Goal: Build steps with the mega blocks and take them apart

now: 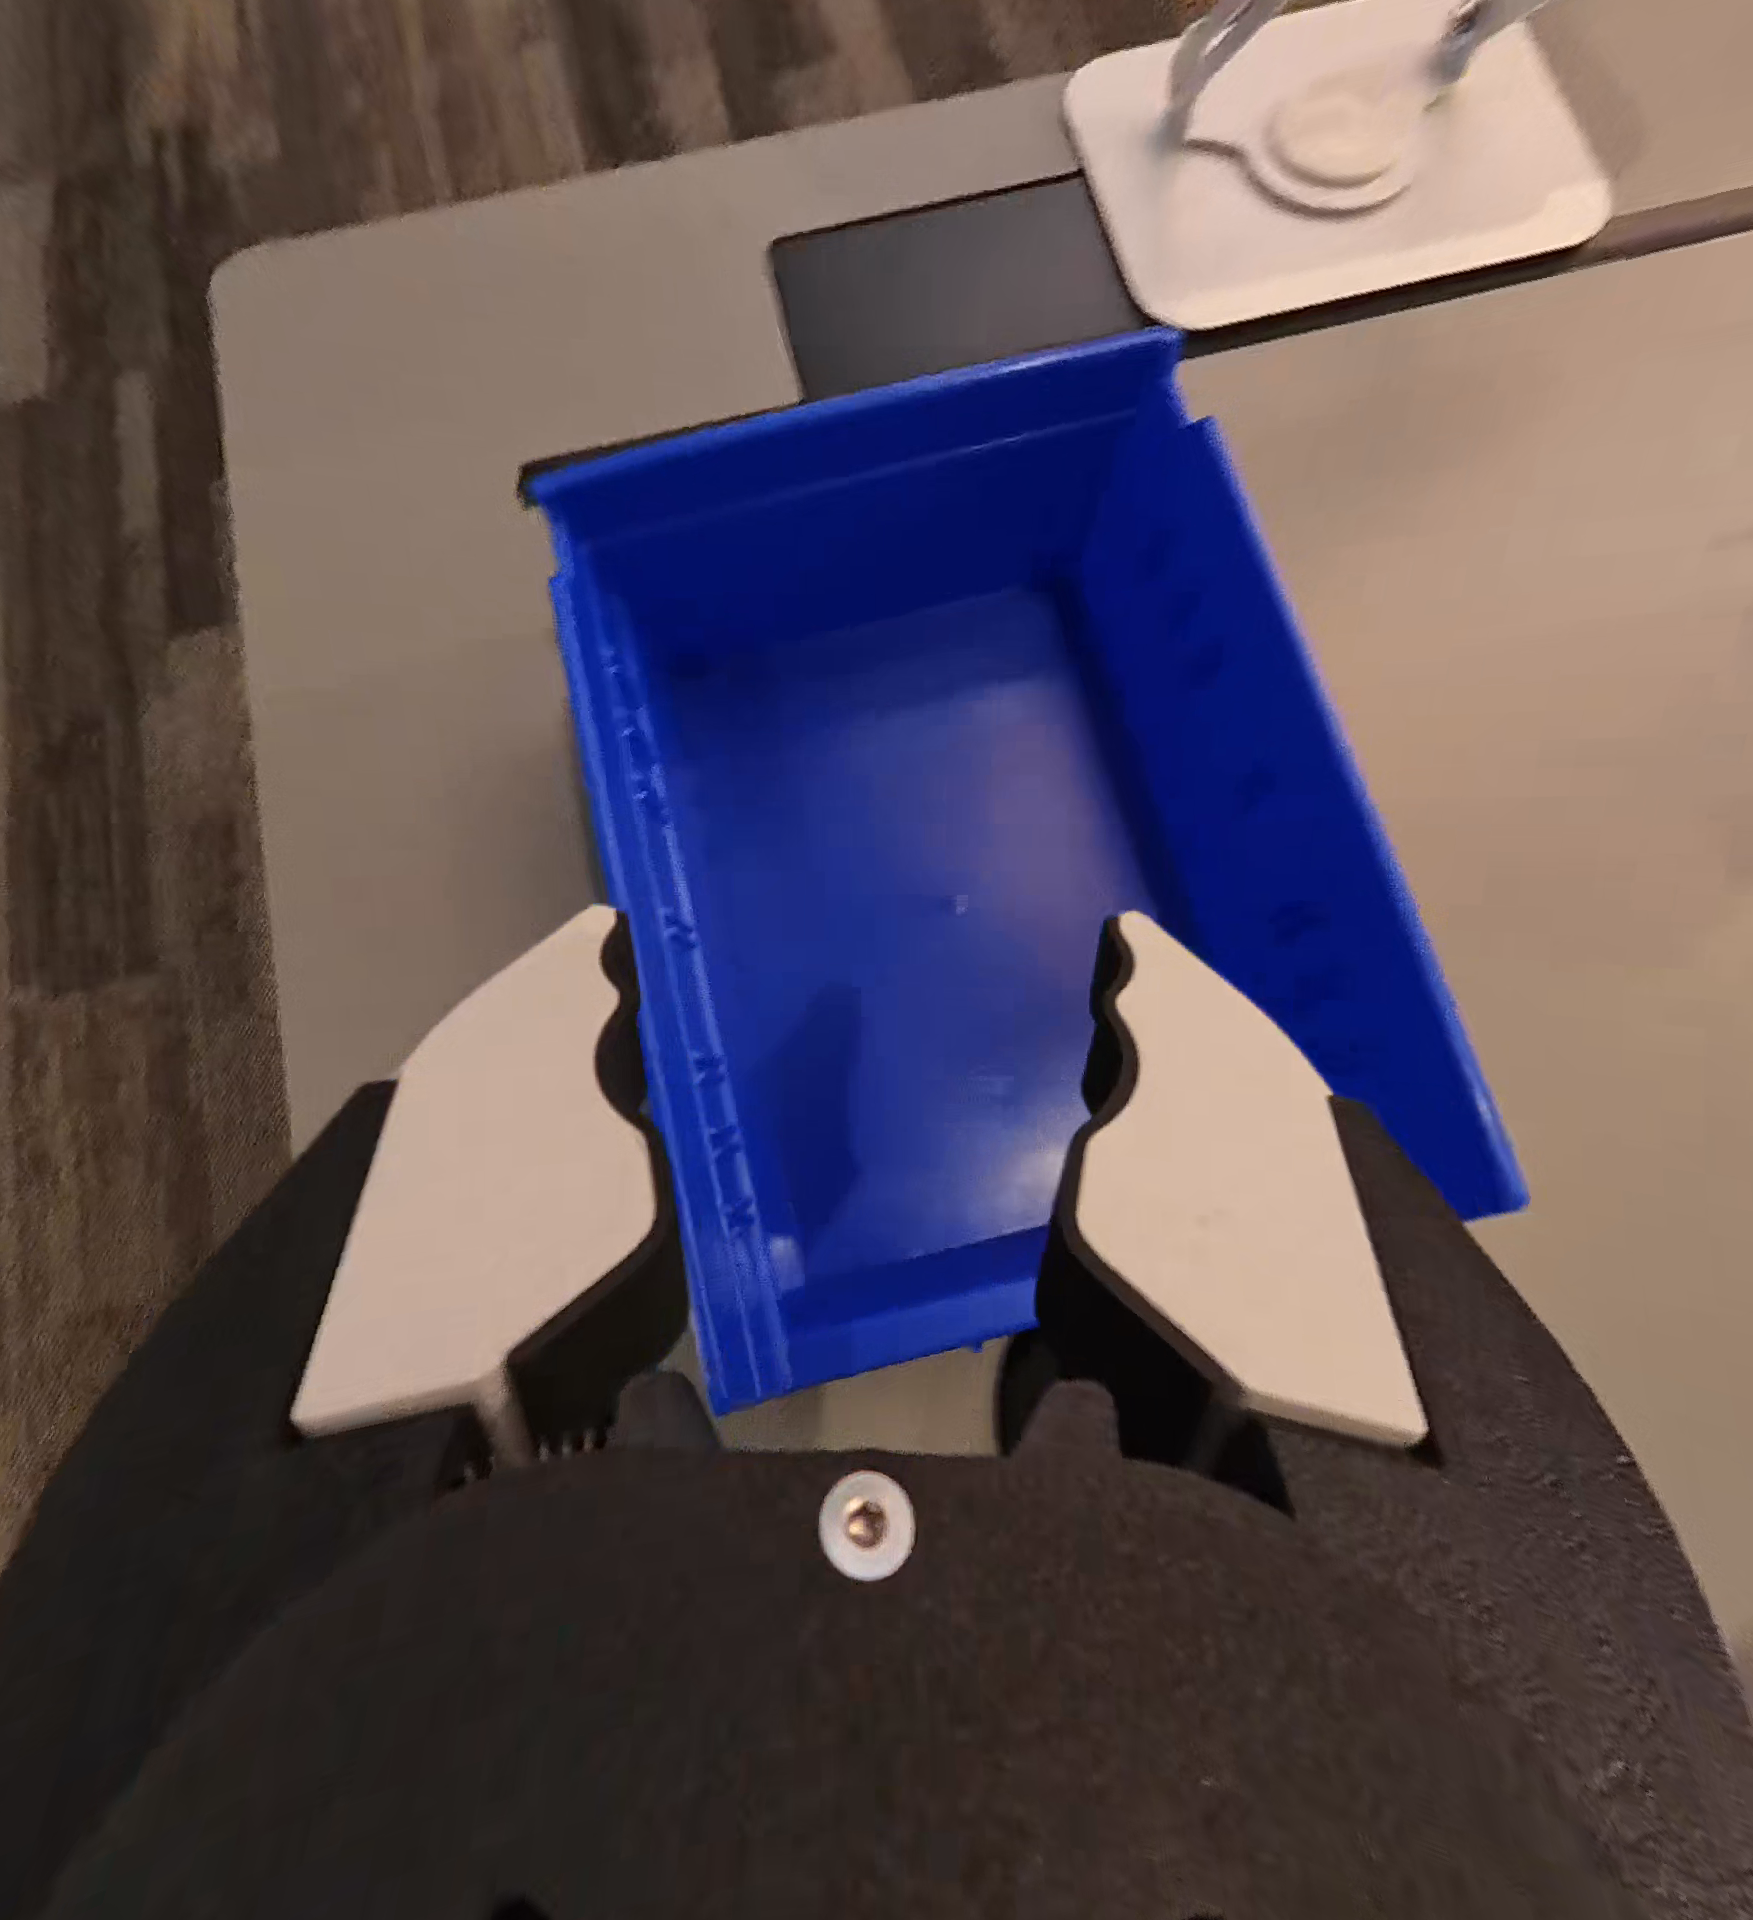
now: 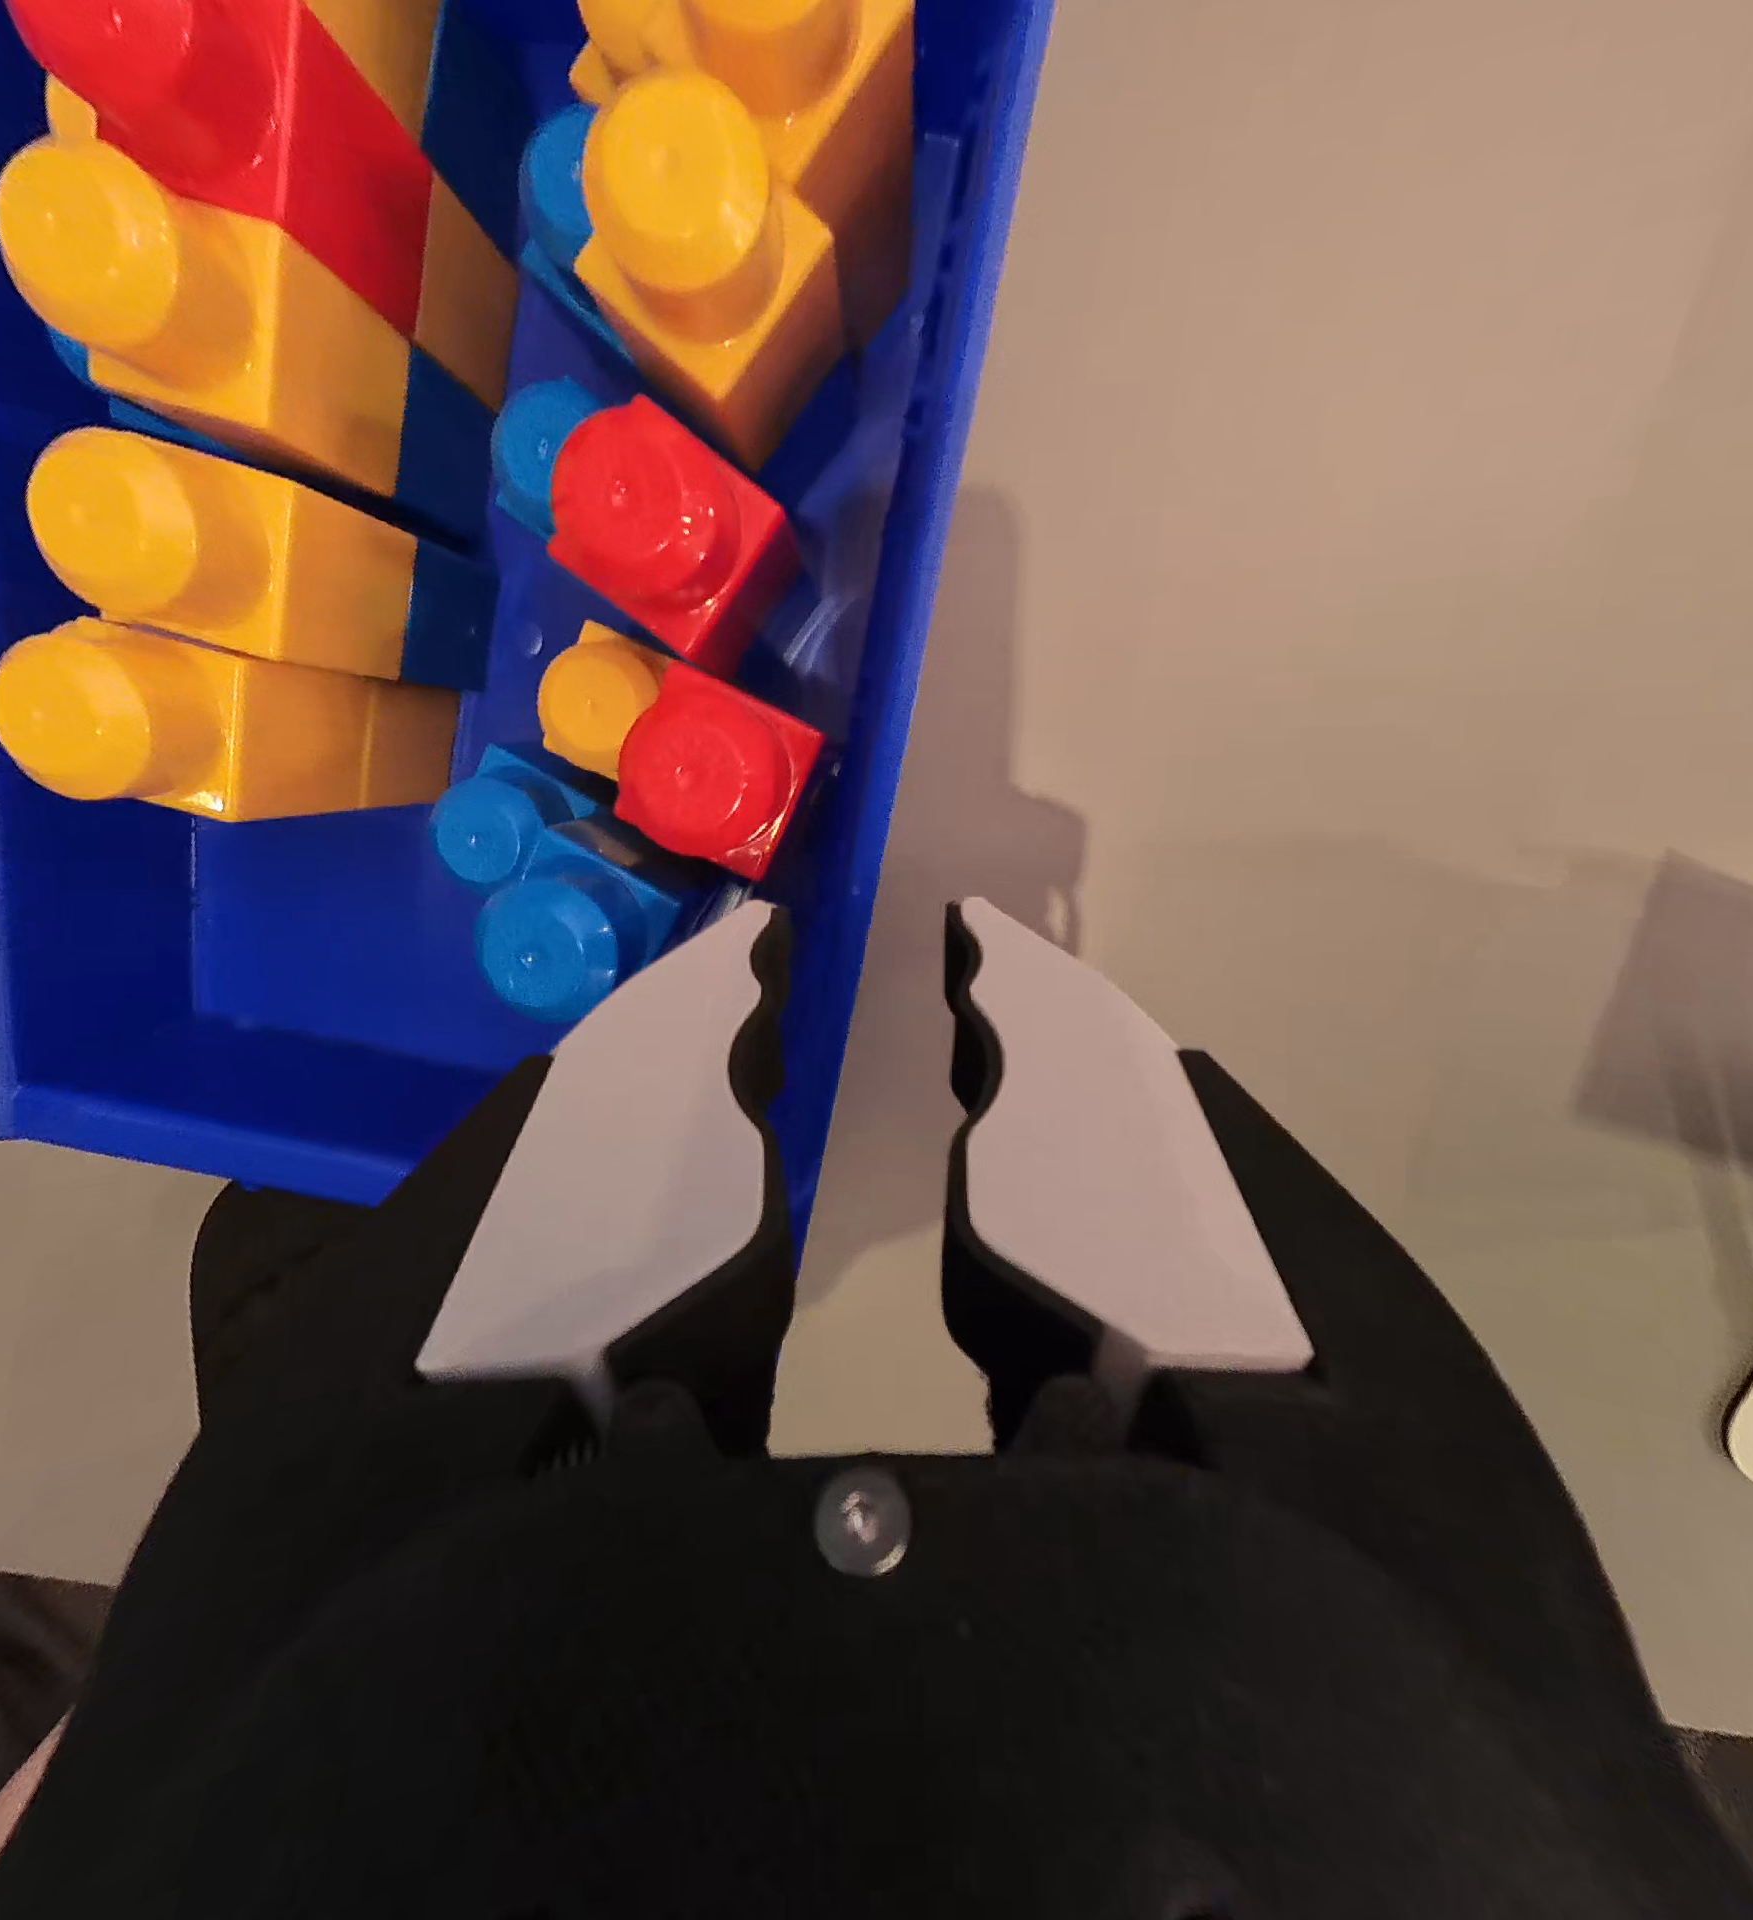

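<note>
**Blue bins, primary-coloured blocks, grey desk**

The bin (image 1: 851,831) is solid royal blue. A second blue bin (image 2: 882,831) carries yellow blocks (image 2: 228,540), red blocks (image 2: 674,530) and lighter blue blocks (image 2: 539,945). Each gripper, left (image 1: 859,925) and right (image 2: 859,914), is matte black with pale grey finger plates. The desk (image 1: 384,520) is plain grey-beige; the floor (image 1: 51,520) is streaked brown and grey.

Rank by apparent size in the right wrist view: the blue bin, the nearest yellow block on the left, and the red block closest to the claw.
1. Blue bin: largest, running off the frame.
2. Nearest yellow block: long, and it looks close to the camera, so partly inflated.
3. Red block just beyond the right claw: smallest.
</note>
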`<state>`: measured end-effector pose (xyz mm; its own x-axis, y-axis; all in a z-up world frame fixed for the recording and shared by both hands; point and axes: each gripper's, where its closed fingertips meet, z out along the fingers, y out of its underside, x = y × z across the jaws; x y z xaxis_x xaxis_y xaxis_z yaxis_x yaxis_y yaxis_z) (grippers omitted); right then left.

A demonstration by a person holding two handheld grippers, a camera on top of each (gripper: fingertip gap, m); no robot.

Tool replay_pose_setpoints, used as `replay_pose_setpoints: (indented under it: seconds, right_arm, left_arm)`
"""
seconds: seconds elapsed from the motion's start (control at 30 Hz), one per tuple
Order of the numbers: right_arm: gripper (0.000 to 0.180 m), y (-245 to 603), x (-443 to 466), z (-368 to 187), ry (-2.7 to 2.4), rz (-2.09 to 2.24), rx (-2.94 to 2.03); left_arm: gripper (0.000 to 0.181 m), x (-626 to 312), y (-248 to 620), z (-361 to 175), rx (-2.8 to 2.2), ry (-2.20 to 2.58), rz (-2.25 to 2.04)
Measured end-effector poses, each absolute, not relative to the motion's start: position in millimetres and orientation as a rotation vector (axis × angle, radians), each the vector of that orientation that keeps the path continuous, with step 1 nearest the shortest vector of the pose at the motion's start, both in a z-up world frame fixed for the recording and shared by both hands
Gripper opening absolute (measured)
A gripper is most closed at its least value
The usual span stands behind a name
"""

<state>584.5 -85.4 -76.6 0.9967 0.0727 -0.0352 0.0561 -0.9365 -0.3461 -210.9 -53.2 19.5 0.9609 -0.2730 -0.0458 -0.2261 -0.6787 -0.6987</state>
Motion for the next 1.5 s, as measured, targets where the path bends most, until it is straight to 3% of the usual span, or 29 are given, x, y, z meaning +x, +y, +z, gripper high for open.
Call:
replay_pose_setpoints:
  seconds: [0.33, 0.7, 0.8, 0.93, 1.13, 1.23, 1.37, 1.5]
  right_arm:
    - [0.034, -84.2, 583.7, -112.4, 0.036, 0.216, -2.913]
    - [0.032, -90.1, 576.5, -83.7, 0.073, 0.319, -2.804]
    - [0.032, -91.6, 566.4, -54.3, 0.093, 0.452, -2.670]
    - [0.032, -82.8, 533.3, 33.7, 0.017, 0.739, -2.231]
    - [0.034, -153.1, 445.8, 166.5, -0.610, 1.342, -1.458]
    - [0.034, -212.3, 419.9, 188.2, -0.948, 1.653, -1.187]
    - [0.045, -255.1, 400.7, 192.1, -1.255, 1.792, -0.979]
    - [0.044, -291.3, 397.7, 194.5, -1.480, 1.905, -0.772]
  left_arm:
    - [0.081, -268.8, -55.3, -46.7, -2.665, 0.191, 0.131]
    - [0.069, -266.3, -53.6, -77.2, -2.780, 0.196, 0.004]
    - [0.069, -262.9, -51.1, -72.3, -2.750, 0.212, -0.005]
    - [0.069, -264.5, -48.3, -65.2, -2.711, 0.215, 0.020]
    - [0.069, -264.8, -43.9, -53.9, -2.651, 0.225, 0.040]
    - [0.069, -262.6, -43.7, -51.0, -2.639, 0.237, 0.038]
    - [0.070, -260.0, -43.5, -51.1, -2.637, 0.255, 0.033]
    - [0.070, -260.3, -43.5, -52.7, -2.643, 0.258, 0.035]
